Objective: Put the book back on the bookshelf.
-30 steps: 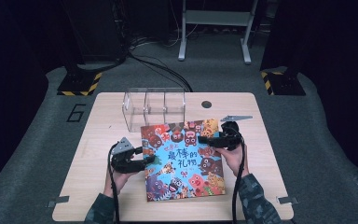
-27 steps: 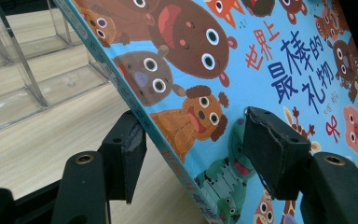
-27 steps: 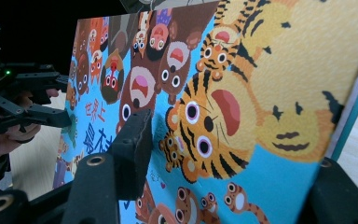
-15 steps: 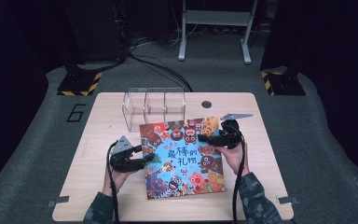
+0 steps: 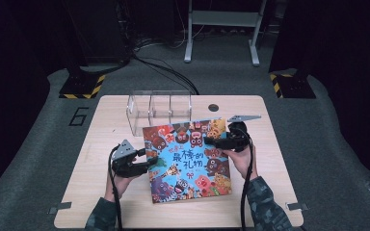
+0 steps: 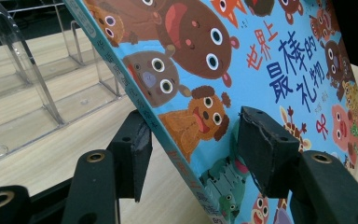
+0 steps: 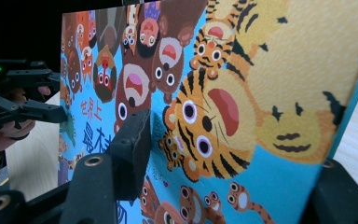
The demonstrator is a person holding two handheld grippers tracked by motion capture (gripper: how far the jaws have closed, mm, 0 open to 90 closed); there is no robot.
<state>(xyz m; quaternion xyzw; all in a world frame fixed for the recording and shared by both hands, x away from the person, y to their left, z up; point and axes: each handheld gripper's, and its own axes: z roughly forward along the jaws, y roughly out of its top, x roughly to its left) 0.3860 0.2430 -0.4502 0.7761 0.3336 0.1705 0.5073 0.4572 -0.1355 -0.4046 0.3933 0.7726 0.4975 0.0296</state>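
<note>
A colourful picture book (image 5: 188, 159) with cartoon animals on its cover is held tilted over the wooden table (image 5: 96, 144). My left gripper (image 5: 149, 163) has its jaws around the book's left edge, which is lifted off the table. In the left gripper view, one pad sits against the spine of the book (image 6: 261, 60) and the other on the cover; the jaws of the left gripper (image 6: 193, 140) have just been closing on it. My right gripper (image 5: 209, 142) is shut on the book's far right part. In the right gripper view, the right gripper (image 7: 233, 163) clamps the tiger picture on the book (image 7: 242, 93).
A clear plastic organizer (image 5: 159, 110) with compartments stands just behind the book's far edge, also close by as the organizer (image 6: 28, 84) in the left gripper view. Bare table lies to the left and along the front. Stands and cables stand on the dark floor beyond.
The left jaws have drawn in slightly on the book's left edge. Both hands and the book have stayed nearly in place.
</note>
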